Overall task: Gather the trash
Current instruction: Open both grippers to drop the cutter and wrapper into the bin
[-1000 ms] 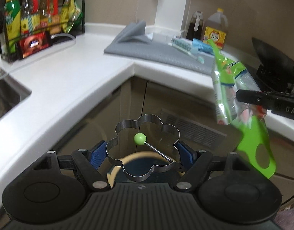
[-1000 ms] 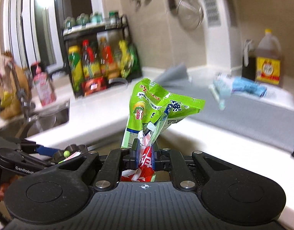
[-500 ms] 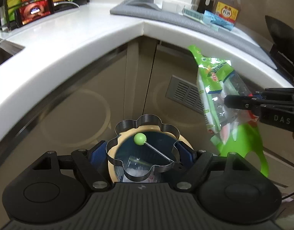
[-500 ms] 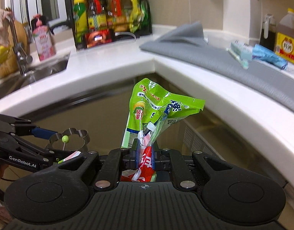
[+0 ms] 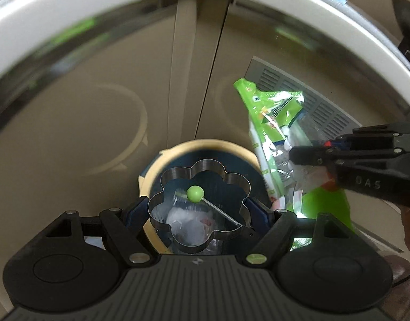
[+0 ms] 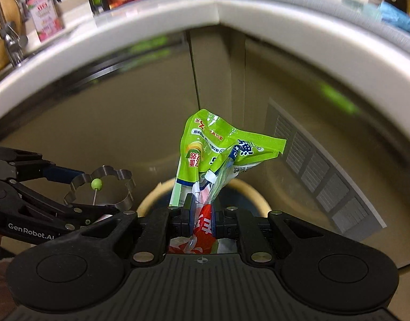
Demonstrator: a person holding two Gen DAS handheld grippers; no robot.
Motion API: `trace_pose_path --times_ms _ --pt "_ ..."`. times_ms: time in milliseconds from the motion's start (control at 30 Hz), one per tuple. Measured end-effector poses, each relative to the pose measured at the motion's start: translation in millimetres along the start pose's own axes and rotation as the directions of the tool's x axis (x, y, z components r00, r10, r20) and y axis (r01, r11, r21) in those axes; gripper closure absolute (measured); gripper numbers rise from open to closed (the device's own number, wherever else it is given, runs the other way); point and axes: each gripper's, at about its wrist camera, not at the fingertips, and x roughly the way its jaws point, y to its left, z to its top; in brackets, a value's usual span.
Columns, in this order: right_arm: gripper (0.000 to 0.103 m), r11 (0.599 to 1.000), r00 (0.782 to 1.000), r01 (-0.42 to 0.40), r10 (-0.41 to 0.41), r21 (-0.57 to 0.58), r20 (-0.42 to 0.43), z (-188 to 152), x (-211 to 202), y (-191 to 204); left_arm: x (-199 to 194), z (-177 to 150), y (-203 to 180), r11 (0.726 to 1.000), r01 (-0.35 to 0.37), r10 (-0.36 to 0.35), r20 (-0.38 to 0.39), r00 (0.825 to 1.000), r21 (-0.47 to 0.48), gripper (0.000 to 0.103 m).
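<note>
The step in hand looks like dropping both loads into the trash bin (image 5: 151, 179), which stands on the floor against the cabinet doors (image 5: 111, 123) under the white counter edge (image 5: 71, 18). It already holds some crumpled plastic. Centre each load over the dark opening inside the cream rim before you let go: the green wrapper (image 6: 213, 157) is light and floppy and could drift onto the rim. The metal flower ring (image 5: 199, 206) will likely fall straight.

Both of your grippers tilt steeply down toward the bin. Your right gripper (image 6: 201, 218) is clenched tight on the wrapper's lower end, the rest standing above the jaws. Your left gripper (image 5: 199, 211) has its jaws spread wide, grasping the ring by its sides, directly over the opening.
</note>
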Motion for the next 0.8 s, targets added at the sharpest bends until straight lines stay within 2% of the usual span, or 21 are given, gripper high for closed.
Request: trace_pose_path --times_ms 200,467,600,800 --pt "0.090 0.999 0.989 -0.001 0.005 0.034 -0.147 -6 52 -8 44 4 3 0.999 0.013 -0.016 -0.092 0.996 -0.032 0.021" --pt "0.090 0.995 0.946 0.057 -0.025 0.087 -0.324 -15 114 -24 104 0 3 0.999 -0.014 0.008 -0.212 0.977 -0.031 0.021" --pt "0.090 0.993 0.923 0.089 -0.052 0.079 -0.381 -18 135 -29 122 -1 0 1.000 -0.017 0.014 -0.255 0.967 -0.012 0.021" --pt "0.090 0.994 0.903 0.097 -0.063 0.059 -0.425 -22 156 -33 142 1 -2 0.999 -0.032 0.034 -0.300 0.953 0.014 0.021"
